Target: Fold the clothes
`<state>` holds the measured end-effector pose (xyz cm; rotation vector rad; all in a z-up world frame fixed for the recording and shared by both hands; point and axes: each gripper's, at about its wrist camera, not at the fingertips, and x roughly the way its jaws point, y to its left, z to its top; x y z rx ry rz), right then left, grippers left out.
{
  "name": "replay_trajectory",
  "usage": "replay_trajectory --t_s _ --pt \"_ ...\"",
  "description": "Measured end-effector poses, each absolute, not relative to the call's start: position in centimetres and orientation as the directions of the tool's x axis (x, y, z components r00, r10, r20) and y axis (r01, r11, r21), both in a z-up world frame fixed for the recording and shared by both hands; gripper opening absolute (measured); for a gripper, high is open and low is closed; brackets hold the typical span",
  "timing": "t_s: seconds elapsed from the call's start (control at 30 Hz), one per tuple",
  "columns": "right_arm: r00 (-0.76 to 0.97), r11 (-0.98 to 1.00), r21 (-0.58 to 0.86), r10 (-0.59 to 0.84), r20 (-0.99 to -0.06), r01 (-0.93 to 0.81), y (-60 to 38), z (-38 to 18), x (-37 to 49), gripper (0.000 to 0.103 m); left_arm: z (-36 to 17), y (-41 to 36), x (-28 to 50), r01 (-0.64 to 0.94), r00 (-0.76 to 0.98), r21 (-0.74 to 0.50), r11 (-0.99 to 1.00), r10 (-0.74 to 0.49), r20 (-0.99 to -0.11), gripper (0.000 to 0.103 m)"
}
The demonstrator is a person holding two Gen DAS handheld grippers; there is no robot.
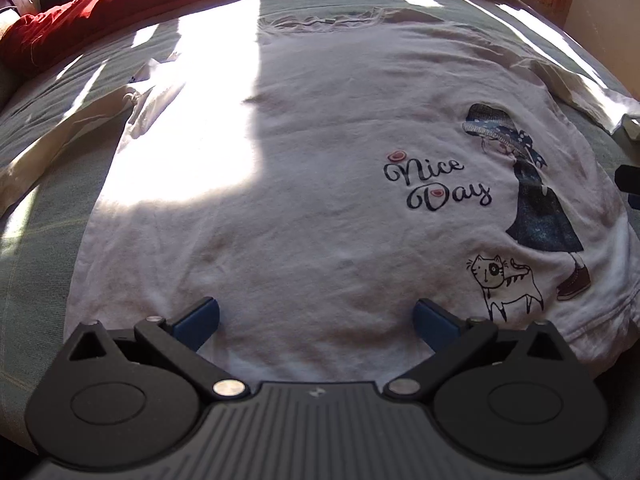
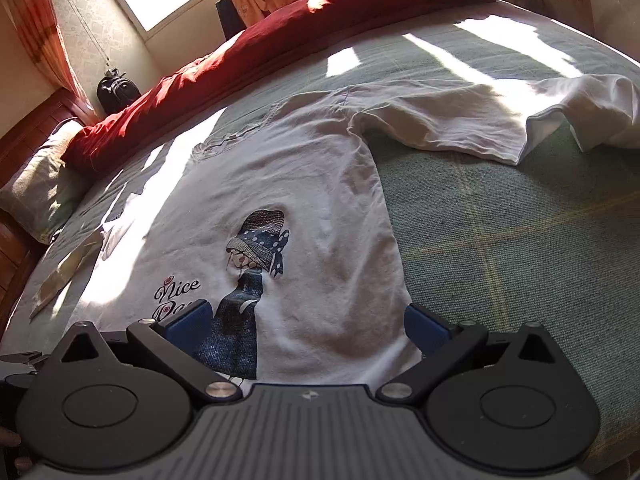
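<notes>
I see a white cotton shirt [image 1: 304, 168] spread face up on a green plaid bedsheet [image 2: 500, 240], soft and lightly creased, with sun patches across its left half. Its print shows "Nice Day" in looping script, a girl in a blue dress and spotted hat, and a small line-drawn cat. A rumpled red quilt [image 2: 320, 28] runs along the far edge of the bed, with a pale pillow [image 2: 36, 184] at the far left beside a wooden frame.

My left gripper [image 1: 316, 322] is released, blue pads spread wide, and sits over the shirt's near hem, roughly mid-width; cloth lies between the fingers but nothing is pinched. My right gripper [image 2: 306, 326] is likewise spread and empty, over the shirt's near right part: its left pad lies above the printed dress, its right pad just past the shirt's right side edge, above the sheet.

The right sleeve [image 2: 460, 120] stretches out far and right, its cuff end bunched. The left sleeve [image 1: 56, 148] lies flat toward the left. Bare sheet opens right of the shirt's body.
</notes>
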<state>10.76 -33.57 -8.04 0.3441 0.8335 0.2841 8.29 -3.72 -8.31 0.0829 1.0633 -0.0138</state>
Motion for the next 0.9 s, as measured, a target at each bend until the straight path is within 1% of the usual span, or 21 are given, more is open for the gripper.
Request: replay_trajectory --t_s 0.07,0.13,0.27,0.33,0.43,0.6,0.8,0.9 --pt "0.679 0.907 0.413 0.353 -0.644 -0.08 -35.5 -7.4 10.8 0.103 -7.5 -4.9 9.0 0.088 0.505 0.071 0.994 0.017 -0.863 0.103" --pt "0.717 0.908 0.417 0.315 -0.622 -0.036 -37.7 -6.9 11.0 0.103 -6.8 -6.1 9.8 0.113 0.521 0.054 0.992 -0.013 -0.853 0.103" --pt "0.792 0.909 0.409 0.187 -0.581 0.086 -42.9 -6.0 11.6 0.103 -5.9 -9.3 11.5 0.177 0.538 0.002 0.984 -0.095 -0.838 0.103" --pt "0.803 0.898 0.414 0.138 -0.58 0.145 -45.5 -6.1 12.5 0.103 -5.9 -11.0 12.2 0.215 0.538 0.002 0.977 -0.117 -0.835 0.103" --pt "0.8 0.889 0.415 0.102 -0.591 0.193 -47.8 -7.0 14.0 0.103 -6.1 -13.2 13.2 0.269 0.534 0.008 0.963 -0.142 -0.833 0.103" --pt "0.796 0.893 0.408 0.104 -0.596 0.189 -48.6 -8.3 17.5 0.103 -6.8 -14.9 14.3 0.303 0.522 0.017 0.953 -0.151 -0.84 0.103" --pt "0.832 0.912 0.394 0.131 -0.539 0.112 -46.6 -7.4 22.2 0.103 -8.0 -15.2 15.4 0.306 0.501 0.032 0.951 -0.132 -0.855 0.103" --pt "0.827 0.926 0.372 0.156 -0.54 0.067 -45.2 -7.6 24.9 0.103 -8.5 -15.1 15.9 0.298 0.492 0.037 0.954 -0.12 -0.863 0.103"
